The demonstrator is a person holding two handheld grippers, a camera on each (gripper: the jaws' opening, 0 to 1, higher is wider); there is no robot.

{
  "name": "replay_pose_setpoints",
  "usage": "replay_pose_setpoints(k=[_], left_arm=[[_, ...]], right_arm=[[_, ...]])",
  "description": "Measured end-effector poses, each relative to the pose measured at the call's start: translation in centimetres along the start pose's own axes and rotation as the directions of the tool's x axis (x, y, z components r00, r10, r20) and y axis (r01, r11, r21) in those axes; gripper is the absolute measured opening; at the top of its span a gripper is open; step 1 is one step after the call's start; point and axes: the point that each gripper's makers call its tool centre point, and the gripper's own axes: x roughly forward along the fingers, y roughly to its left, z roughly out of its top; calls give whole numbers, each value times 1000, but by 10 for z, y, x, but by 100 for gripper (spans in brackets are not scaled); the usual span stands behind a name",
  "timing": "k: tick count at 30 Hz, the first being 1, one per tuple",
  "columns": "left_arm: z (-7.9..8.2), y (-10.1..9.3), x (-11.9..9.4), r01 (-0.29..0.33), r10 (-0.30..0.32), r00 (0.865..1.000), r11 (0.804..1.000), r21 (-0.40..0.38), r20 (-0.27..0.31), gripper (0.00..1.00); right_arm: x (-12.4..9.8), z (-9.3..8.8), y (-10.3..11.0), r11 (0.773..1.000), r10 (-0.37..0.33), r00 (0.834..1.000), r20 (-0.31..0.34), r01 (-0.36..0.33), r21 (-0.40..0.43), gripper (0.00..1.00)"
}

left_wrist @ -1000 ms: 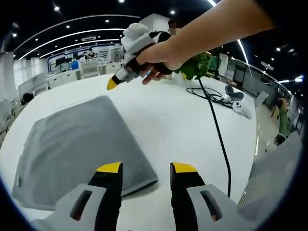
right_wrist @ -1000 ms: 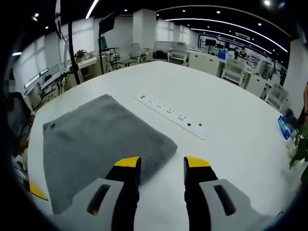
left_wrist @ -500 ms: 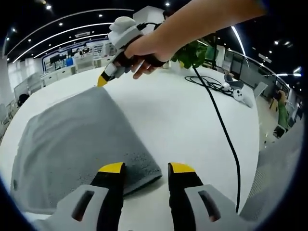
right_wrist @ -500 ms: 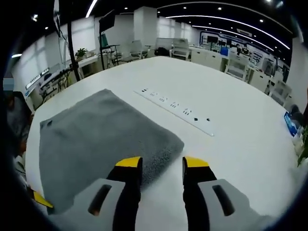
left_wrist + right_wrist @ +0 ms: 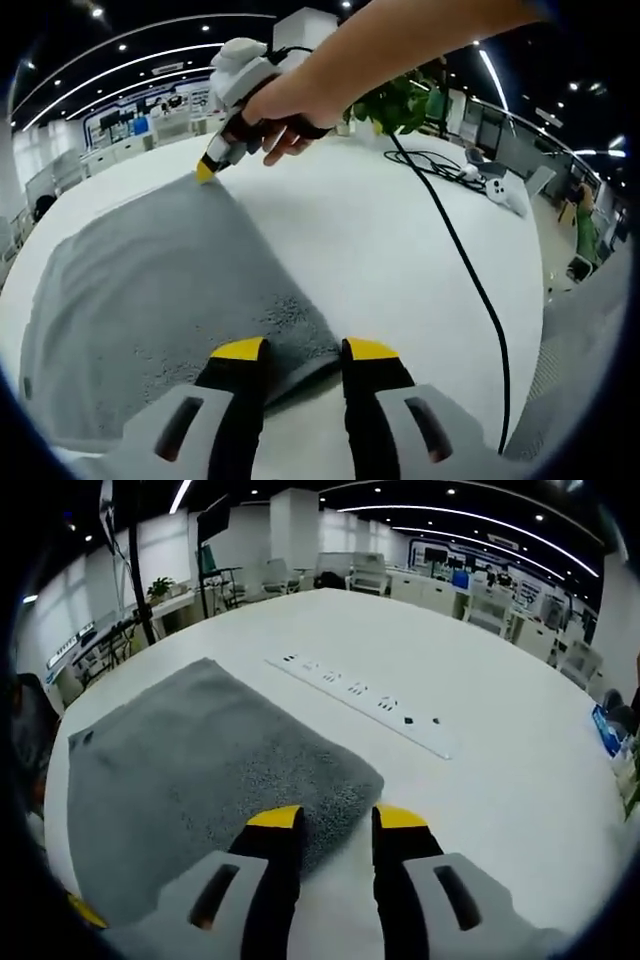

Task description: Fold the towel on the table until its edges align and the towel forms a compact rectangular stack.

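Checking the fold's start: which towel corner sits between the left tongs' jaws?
The near corner of the grey towel, at the left tongs; the right tongs reach the far one.

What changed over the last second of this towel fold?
Both grippers came down onto the towel: the left gripper and right gripper each now straddle a corner, jaws narrowed but open. Nothing is gripped yet. The towel lies flat as before.

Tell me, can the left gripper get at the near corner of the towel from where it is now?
Probably yes. The left gripper is open, and the grey towel has its corner right between the jaw tips on the white table. Nothing lies between them; the black cable runs off to the side.
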Motion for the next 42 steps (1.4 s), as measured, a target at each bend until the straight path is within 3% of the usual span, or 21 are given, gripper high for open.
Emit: replay_pose_setpoints(k=[7, 14, 20, 23, 32, 42], left_arm=[[0, 3, 0, 7, -7, 1000, 1000, -25, -8, 17], [-2, 2, 0, 16, -16, 1000, 999, -45, -7, 6], [-2, -2, -1, 24, -25, 1000, 998, -63, -9, 4], [-1, -12, 1, 38, -38, 999, 997, -68, -11, 4], [4, -52, 10, 106, -106, 994, 994, -32, -24, 4], [8, -84, 12, 168, -169, 984, 986, -22, -50, 4]], right_arm=[[9, -2, -6, 994, -22, 1000, -1, 22, 103, 20], [14, -9, -7, 996, -33, 999, -35, 36, 77, 18], [12, -12, -5, 997, -17, 999, -44, 20, 78, 13], [9, -15, 0, 999, 3, 998, -62, 1, 53, 6], [-11, -34, -3, 999, 34, 996, -86, -35, -13, 4], [-40, -59, -26, 1000, 13, 995, -101, -11, 19, 4]])
